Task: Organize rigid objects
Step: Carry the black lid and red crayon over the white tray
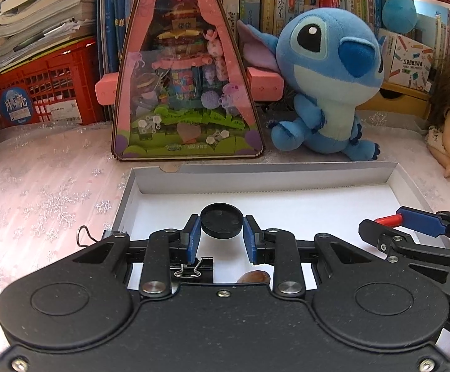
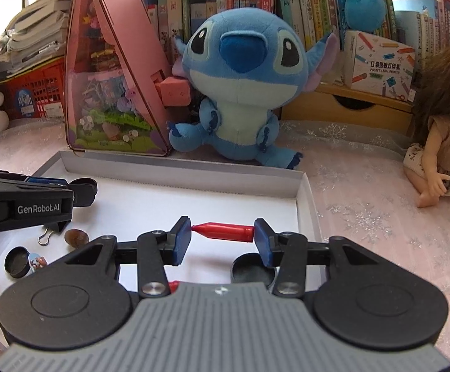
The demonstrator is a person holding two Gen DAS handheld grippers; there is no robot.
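Two tools are working over one shallow white tray (image 2: pixel 302 192) that is lying on the pink tabletop (image 1: pixel 38 192). The left tool (image 1: pixel 222 232) is pinching one black round cap (image 1: pixel 222 221) edge to edge between its blue pads, holding it above the tray's floor near the tray's left half. To the right, the right tool (image 2: pixel 222 232) is gripping one red pen cap (image 2: pixel 225 232) end to end, its pointed tip touching the left pad and its blunt end the right, over the tray's middle. Inside the tray, going left to right in the right wrist view, one open black lid (image 2: pixel 17 262) is sitting beside a small picture badge (image 2: pixel 37 262), then one binder clip (image 2: pixel 46 235), one brown stone (image 2: pixel 76 238), and another black lid (image 2: pixel 253 271) partly hidden under the right tool's finger. A second red piece (image 2: pixel 173 285) is peeking out behind the tool body, too cut off to identify. The tray's far half is lying bare, bounded by its low back wall. Just beyond that wall, one triangular pink display case (image 1: pixel 187 77) and one blue plush toy (image 2: pixel 240 86) are standing close together, and one doll (image 2: pixel 436 142) is sitting well right of the tray, partly cropped by the frame edge.
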